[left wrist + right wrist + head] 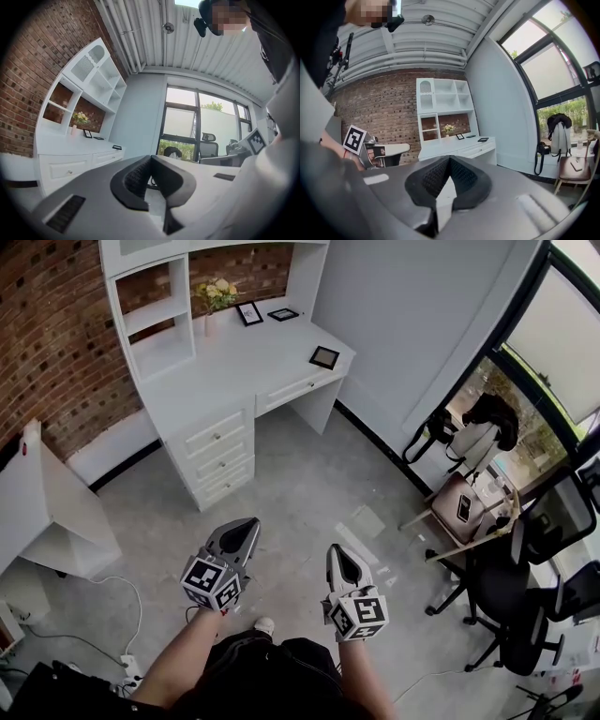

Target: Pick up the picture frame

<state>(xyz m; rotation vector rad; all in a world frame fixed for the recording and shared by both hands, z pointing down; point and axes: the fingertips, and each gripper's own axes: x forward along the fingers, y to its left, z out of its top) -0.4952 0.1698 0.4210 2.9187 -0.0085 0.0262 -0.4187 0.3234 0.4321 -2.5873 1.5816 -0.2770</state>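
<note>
Flat, dark-rimmed rectangular picture frame (324,357)

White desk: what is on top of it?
On the white desk: a vase of flowers, an upright picture frame, a flat frame at the back and a flat frame near the front corner. Its drawers are closed, so their contents are hidden.

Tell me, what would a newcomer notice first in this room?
Probably the tall white desk with shelves, set against the red brick wall; it carries flowers at the back and a dark picture frame near its front corner. Next come the two hand-held tools low in the head view, the left gripper and right gripper, both shut and empty, each bearing a cube of black-and-white squares.
</note>
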